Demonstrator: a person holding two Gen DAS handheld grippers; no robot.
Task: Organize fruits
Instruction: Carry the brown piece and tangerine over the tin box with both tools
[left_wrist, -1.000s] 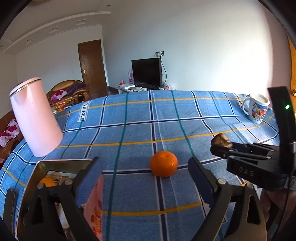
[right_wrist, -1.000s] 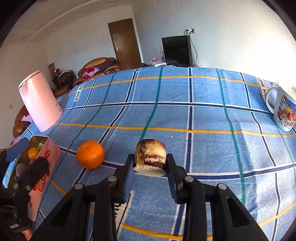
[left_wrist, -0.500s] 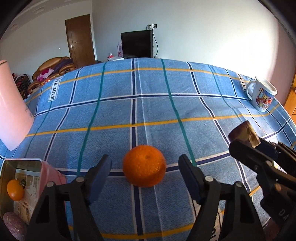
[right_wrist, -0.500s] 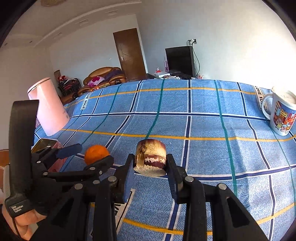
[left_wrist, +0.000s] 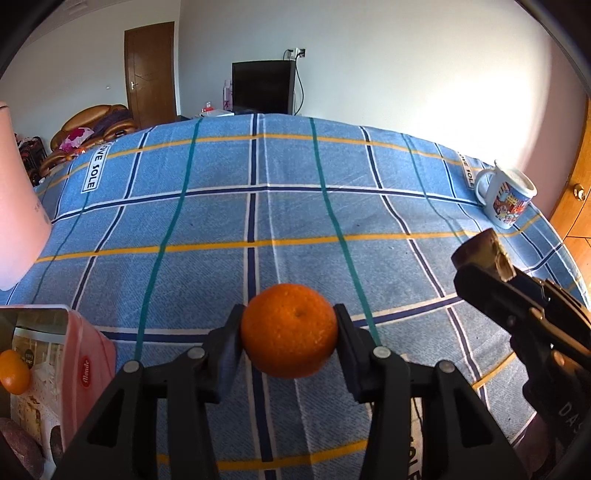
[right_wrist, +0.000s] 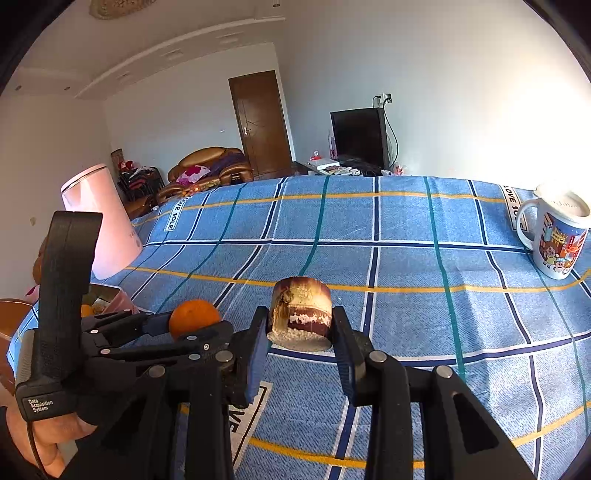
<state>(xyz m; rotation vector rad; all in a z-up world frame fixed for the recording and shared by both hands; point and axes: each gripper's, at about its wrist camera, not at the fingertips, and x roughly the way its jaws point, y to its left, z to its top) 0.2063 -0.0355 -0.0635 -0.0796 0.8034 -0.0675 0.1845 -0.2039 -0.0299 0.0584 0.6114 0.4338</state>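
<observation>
**Spotter:** Where's the fruit relative to your left tool?

**Operator:** From my left wrist view the orange (left_wrist: 289, 330) sits squarely between the fingers of my left gripper (left_wrist: 289, 334). The jaws are closing, and both pads appear to meet its flanks, one at nine o'clock of the fruit and one at three. I read that as a pinch on the orange. Whether it rests on the blue checked cloth (left_wrist: 258, 206) or has left it, I cannot tell.

**Spotter:** And the right tool?

**Operator:** My right gripper (right_wrist: 300, 334) is clamped on a short brown cylinder (right_wrist: 301, 312) with a pale band and a crumbly white base; I cannot say what it is. The jaws press its sides at nine and three. In the left view that gripper shows at about three o'clock, apart from the orange.

**Spotter:** Anything else holding fruit?

**Operator:** At eight o'clock in my left view a pink tin (left_wrist: 79, 354) stands open, with a small orange fruit (left_wrist: 14, 371) inside near its left edge. The tin is near the left gripper but not touching it.

**Spotter:** Other items?

**Operator:** A pink kettle (left_wrist: 18, 206) at nine o'clock and a printed mug (left_wrist: 508, 201) at two, both well apart from the orange. In my right view a hand (right_wrist: 40, 439) grips the left gripper's handle at eight o'clock.
</observation>
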